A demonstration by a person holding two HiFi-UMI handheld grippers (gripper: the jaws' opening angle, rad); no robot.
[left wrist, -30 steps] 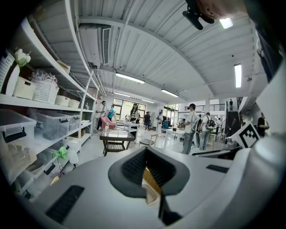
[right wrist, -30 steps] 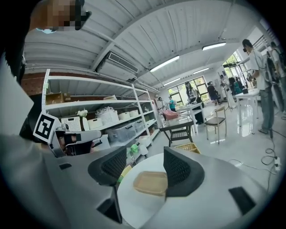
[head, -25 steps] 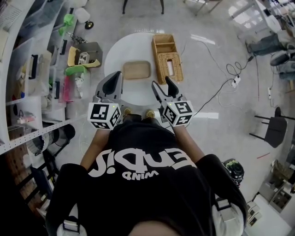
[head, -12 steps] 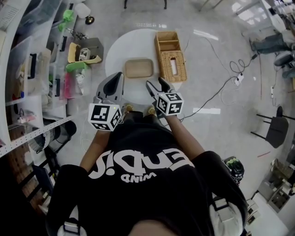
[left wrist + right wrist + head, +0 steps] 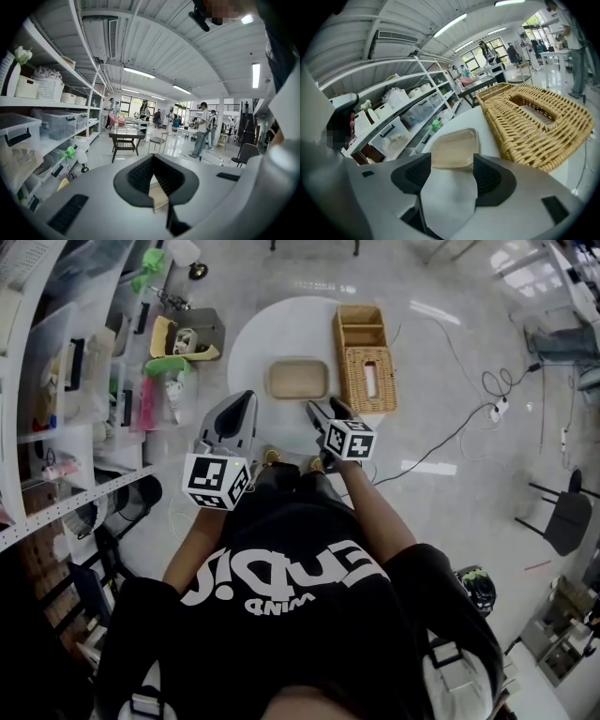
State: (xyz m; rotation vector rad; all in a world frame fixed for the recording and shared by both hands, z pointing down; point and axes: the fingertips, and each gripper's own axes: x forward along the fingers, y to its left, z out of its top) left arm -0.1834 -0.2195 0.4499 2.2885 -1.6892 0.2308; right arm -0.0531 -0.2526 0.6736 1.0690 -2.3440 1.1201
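A round white table (image 5: 255,341) bears a shallow tan tray (image 5: 298,379) and, to its right, a wicker basket (image 5: 366,357). My right gripper (image 5: 323,412) is open and empty over the table's near edge. Seen from the right gripper view, the tray (image 5: 453,149) lies just beyond the right gripper (image 5: 450,174), apart from it, and the basket (image 5: 534,122) stands close at the right. My left gripper (image 5: 240,411) hovers near the table's near-left edge, held level. In its own view the left gripper (image 5: 152,172) has its pads together, with only a sliver of tan showing below them.
White shelves with plastic bins (image 5: 56,381) run along the left, with loose items on the floor beside them. A cable (image 5: 469,418) trails over the floor to the right, near a dark chair (image 5: 562,512). Farther off stand a low table (image 5: 124,138) and several people (image 5: 201,133).
My right gripper has moved forward and tipped down toward the table; the tray and basket now fill its view. The left gripper has barely moved.
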